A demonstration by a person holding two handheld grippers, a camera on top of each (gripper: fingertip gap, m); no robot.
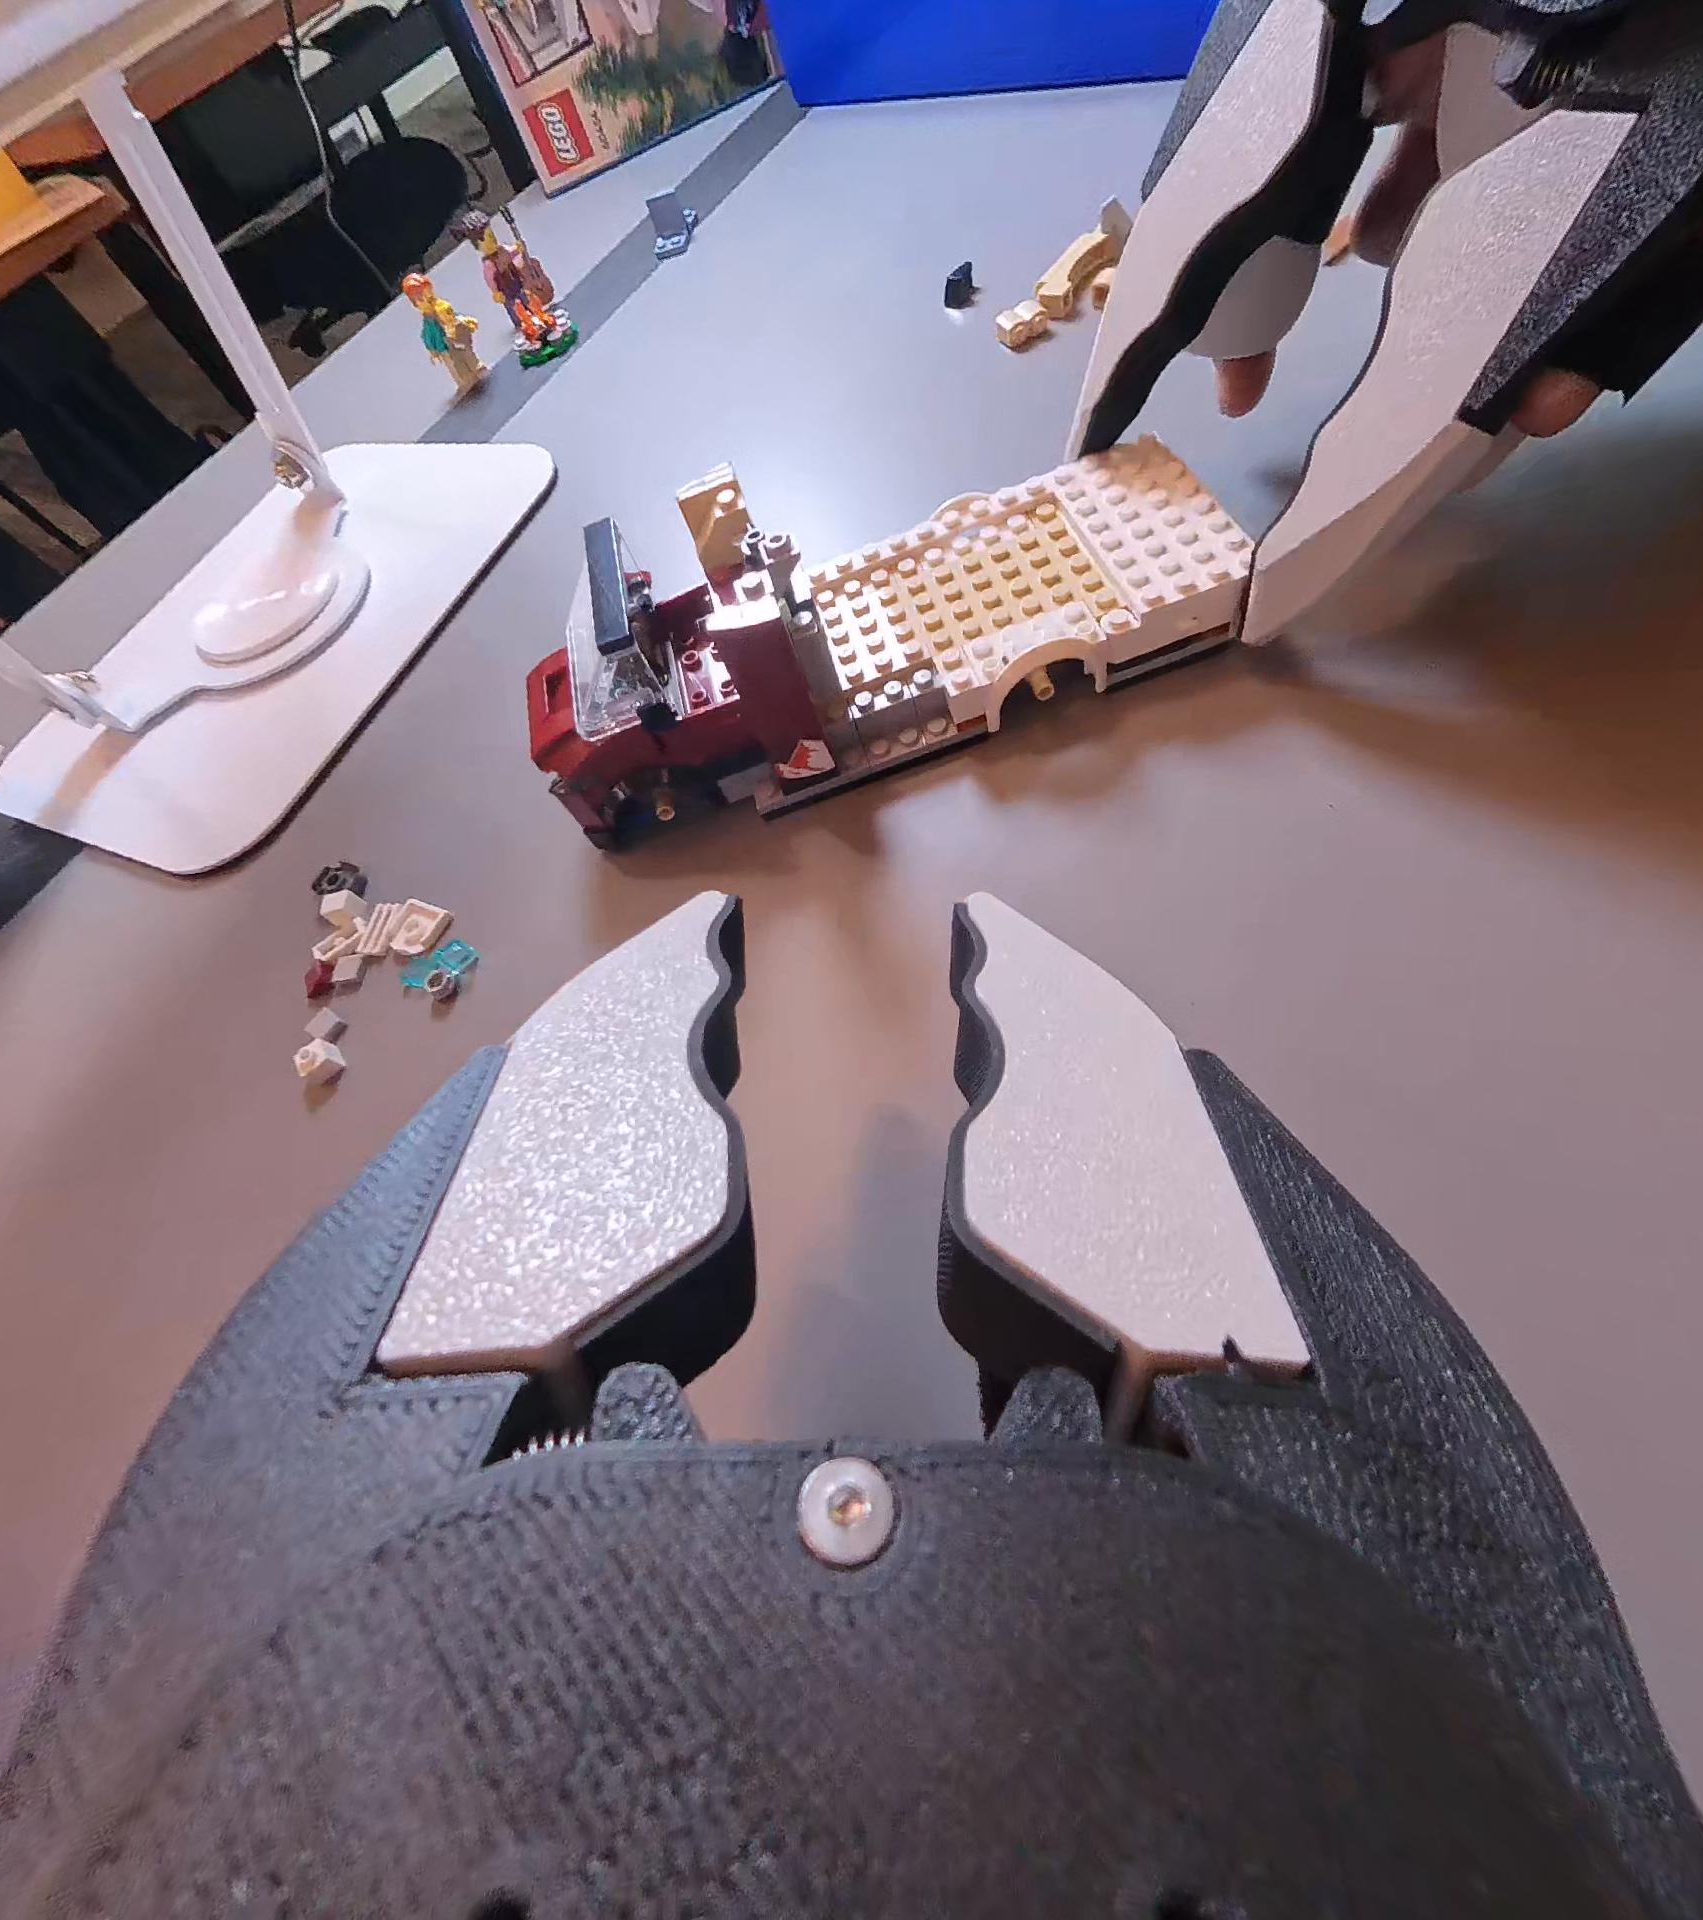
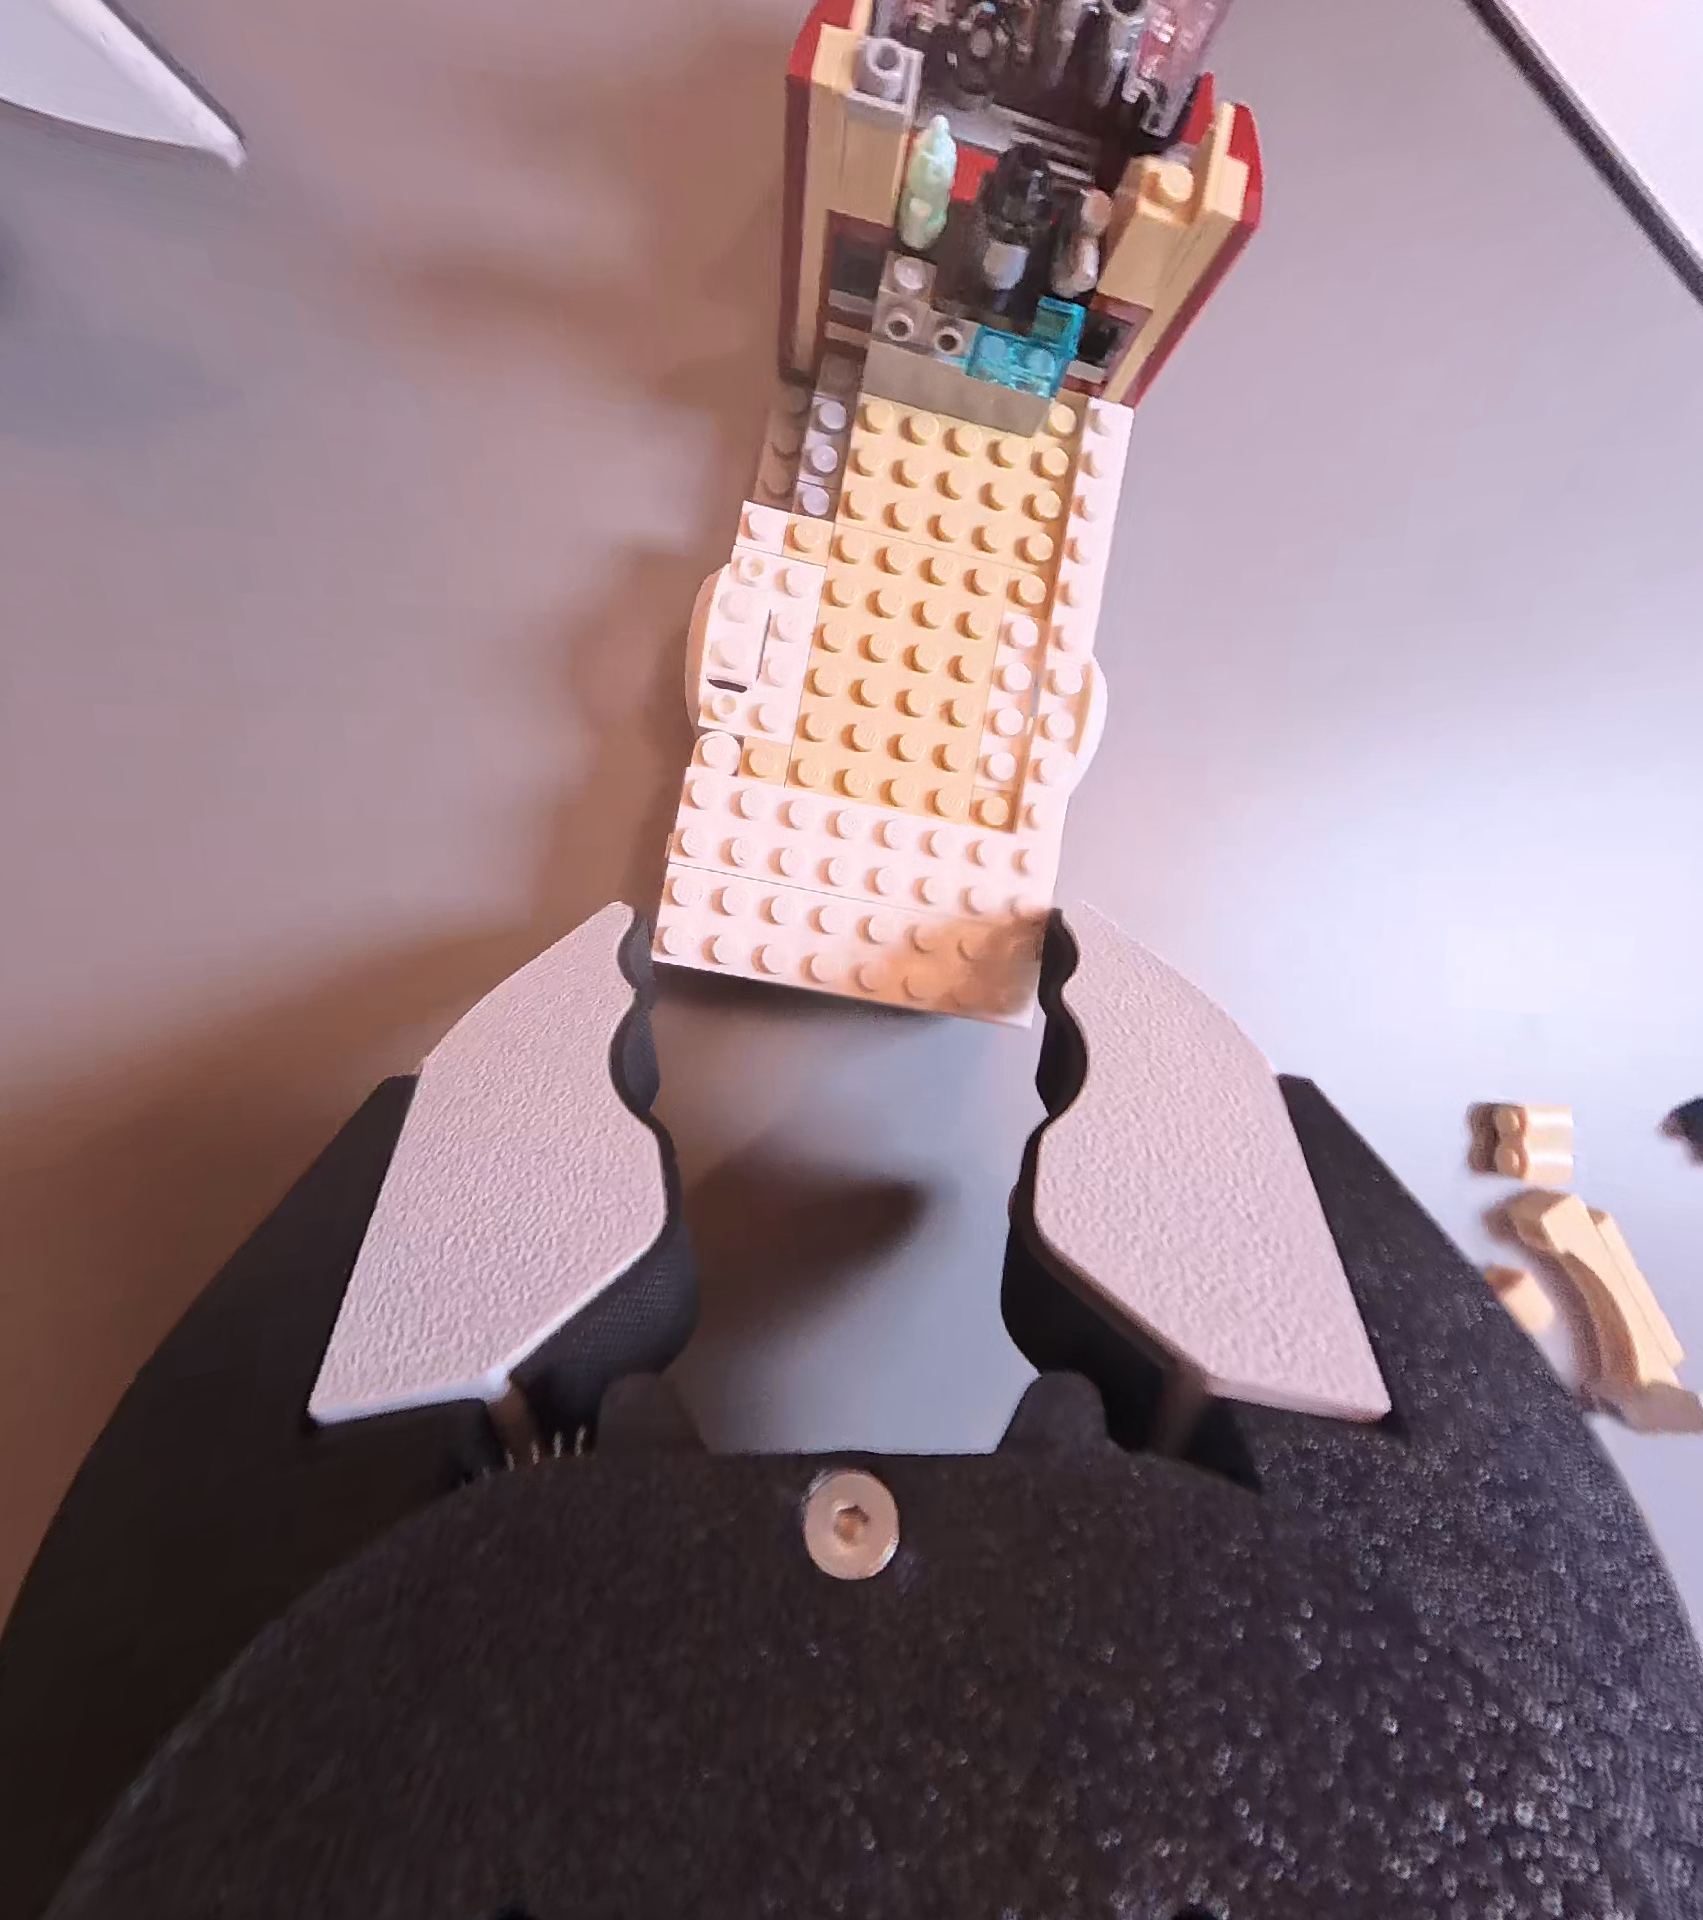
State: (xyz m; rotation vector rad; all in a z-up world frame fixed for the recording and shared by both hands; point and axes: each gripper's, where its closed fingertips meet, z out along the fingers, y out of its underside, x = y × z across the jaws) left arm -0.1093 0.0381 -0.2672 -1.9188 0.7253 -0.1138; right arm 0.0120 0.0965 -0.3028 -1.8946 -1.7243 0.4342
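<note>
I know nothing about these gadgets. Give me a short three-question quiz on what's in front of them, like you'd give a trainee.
1. True or false: the left gripper has a brick between its jaws.
2. Which part of the brick truck lies between the jaws of the right gripper? A: the dark red cab. B: the white rear deck. C: no part of it.
3. In the left wrist view, how many toy figures stand beyond the truck?

Key: 1 false, its jaws are apart with nothing between them; 2 B; 3 two.
</note>
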